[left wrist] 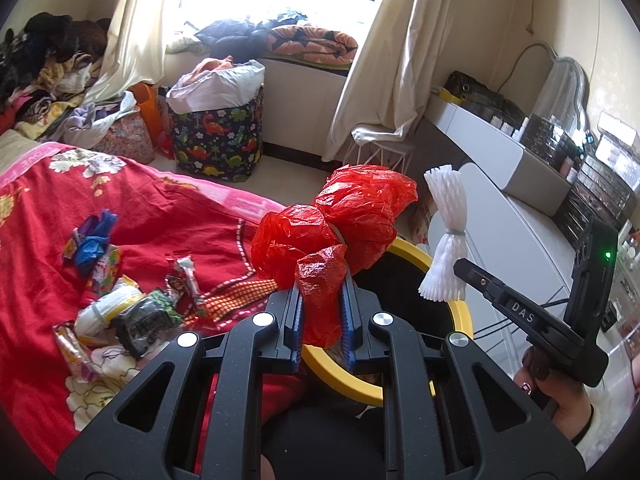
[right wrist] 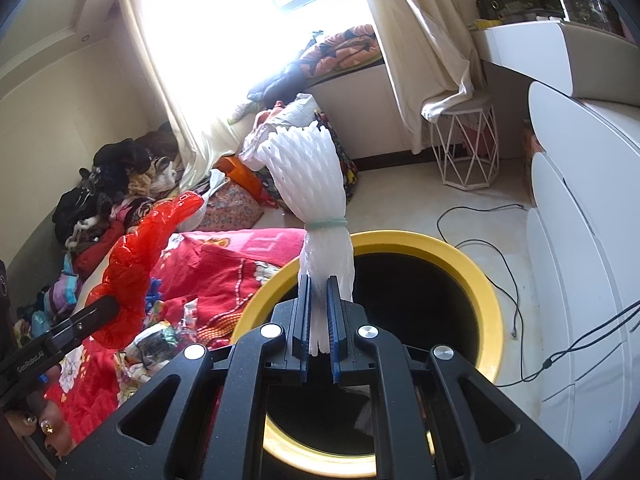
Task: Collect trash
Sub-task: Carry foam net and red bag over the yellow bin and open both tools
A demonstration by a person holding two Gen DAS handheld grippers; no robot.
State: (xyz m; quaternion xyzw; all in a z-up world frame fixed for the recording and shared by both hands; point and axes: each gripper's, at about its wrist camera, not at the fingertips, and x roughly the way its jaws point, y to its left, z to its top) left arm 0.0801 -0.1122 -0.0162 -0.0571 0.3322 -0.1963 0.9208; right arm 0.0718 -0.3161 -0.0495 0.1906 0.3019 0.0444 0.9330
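My left gripper [left wrist: 321, 294] is shut on a crumpled red plastic bag [left wrist: 340, 220], held above the near rim of a yellow-rimmed black bin [left wrist: 464, 312]. My right gripper [right wrist: 319, 312] is shut on a white foam net bundle [right wrist: 312, 176] tied with a green band, held upright over the bin [right wrist: 472, 268]. In the left wrist view the foam bundle [left wrist: 446, 232] and the right gripper [left wrist: 464, 266] show at the right. The right wrist view catches the red bag [right wrist: 136, 264] at the left. Several wrappers and scraps [left wrist: 132, 308] lie on the red bedspread [left wrist: 168, 208].
A dinosaur-print hamper [left wrist: 218, 136] and bags stand by the window. A white wire stool [right wrist: 468, 148] sits under the curtain. White drawers [right wrist: 580, 240] line the right side, with cables [right wrist: 504, 264] on the floor. Clothes [left wrist: 48, 64] are piled on the bed's far end.
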